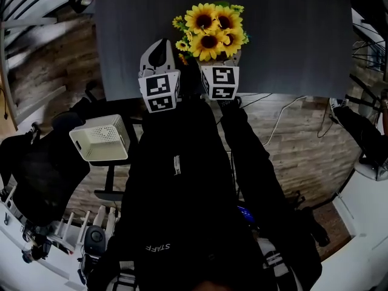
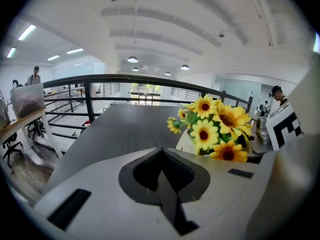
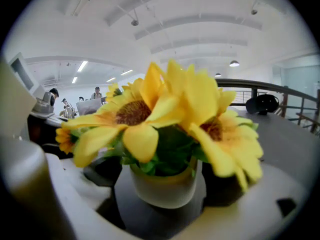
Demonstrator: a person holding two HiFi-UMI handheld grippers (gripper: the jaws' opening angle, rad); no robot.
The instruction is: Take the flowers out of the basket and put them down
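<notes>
The bunch of yellow artificial sunflowers (image 1: 211, 29) stood in a small round white pot (image 3: 162, 186), directly ahead of the right gripper (image 1: 218, 62) and just to the right of the left gripper (image 1: 159, 52). In the head view the blooms covered the pot entirely. The right gripper view looked up at it from below the petals, with the pot sitting between that gripper's two dark pads, one close against each side wall, so the jaws were closed on the pot. The left gripper view alone showed the pot from the side, as a pale curved wall under the green leaves, with the right gripper's black-and-white marker cube (image 2: 285, 126) just beyond the flowers.

The left gripper's jaws were pressed together with nothing between them, their dark pads meeting in a single seam. It hung level with the right gripper over the near edge of the dark grey table (image 1: 291, 41), apart from the flowers.

Only the head view showed the person's black sleeves (image 1: 242, 156) reaching to both grippers, the wood-plank floor (image 1: 303, 144) below them, and a white boxy vented device (image 1: 100, 137) well behind the left gripper. The left gripper view showed a black metal railing (image 2: 90, 79) past the table's far end, with a person standing in the distance (image 2: 34, 76).
</notes>
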